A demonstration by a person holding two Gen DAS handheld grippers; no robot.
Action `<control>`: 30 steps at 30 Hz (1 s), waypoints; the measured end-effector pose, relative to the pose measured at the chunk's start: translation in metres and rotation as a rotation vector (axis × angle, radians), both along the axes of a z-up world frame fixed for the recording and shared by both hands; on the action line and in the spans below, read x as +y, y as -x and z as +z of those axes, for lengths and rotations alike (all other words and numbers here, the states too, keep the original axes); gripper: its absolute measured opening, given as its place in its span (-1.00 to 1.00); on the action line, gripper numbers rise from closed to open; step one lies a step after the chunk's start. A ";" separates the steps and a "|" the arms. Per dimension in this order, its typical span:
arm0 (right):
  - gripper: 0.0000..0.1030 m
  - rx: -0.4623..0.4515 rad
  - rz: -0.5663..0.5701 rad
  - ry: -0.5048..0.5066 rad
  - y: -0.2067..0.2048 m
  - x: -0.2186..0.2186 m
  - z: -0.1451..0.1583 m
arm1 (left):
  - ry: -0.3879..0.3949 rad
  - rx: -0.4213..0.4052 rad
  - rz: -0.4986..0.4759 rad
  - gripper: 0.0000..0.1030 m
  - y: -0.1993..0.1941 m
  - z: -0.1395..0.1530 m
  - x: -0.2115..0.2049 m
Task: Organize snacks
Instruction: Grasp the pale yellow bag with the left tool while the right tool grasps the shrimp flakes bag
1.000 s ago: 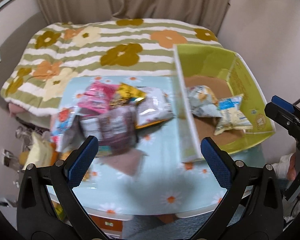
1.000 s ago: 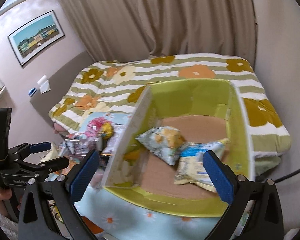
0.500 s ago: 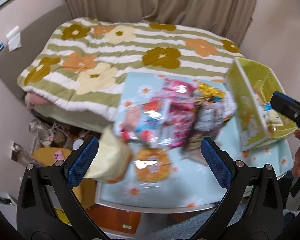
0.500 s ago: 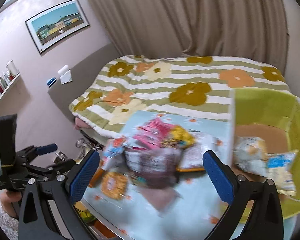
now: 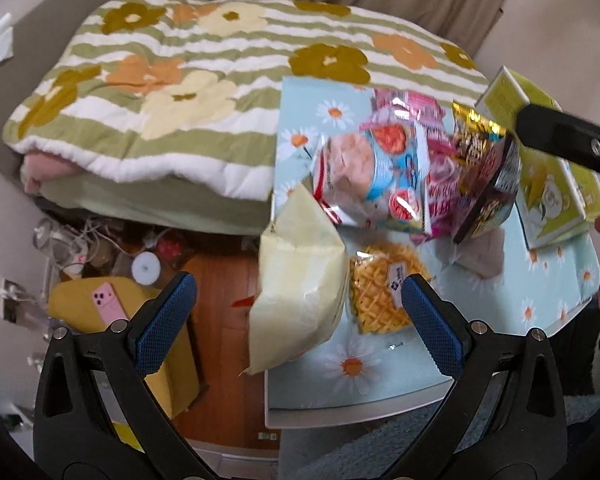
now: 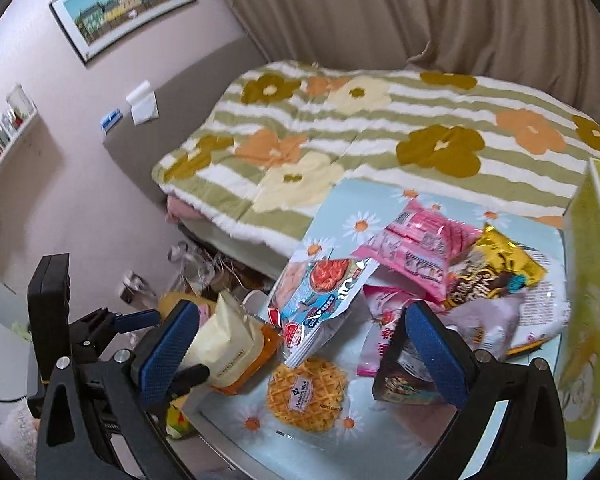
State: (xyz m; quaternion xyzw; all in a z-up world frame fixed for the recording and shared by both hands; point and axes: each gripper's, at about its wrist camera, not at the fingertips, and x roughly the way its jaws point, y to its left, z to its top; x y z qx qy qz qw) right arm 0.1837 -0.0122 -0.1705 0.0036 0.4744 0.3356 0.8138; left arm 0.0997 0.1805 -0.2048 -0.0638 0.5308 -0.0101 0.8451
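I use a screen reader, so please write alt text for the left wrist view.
An open hand-held gripper hovers over a cream snack bag overhanging the daisy-print table, beside a round waffle snack and piled packets. A flowered quilt lies behind.

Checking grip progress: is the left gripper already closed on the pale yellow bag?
No: the left gripper has its jaws wide apart, with the pale yellow bag untouched between them.
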 end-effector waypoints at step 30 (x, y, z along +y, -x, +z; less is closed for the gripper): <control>1.00 -0.035 0.340 0.258 -0.043 0.061 -0.044 | -0.147 0.048 -0.012 0.09 -0.023 -0.048 -0.029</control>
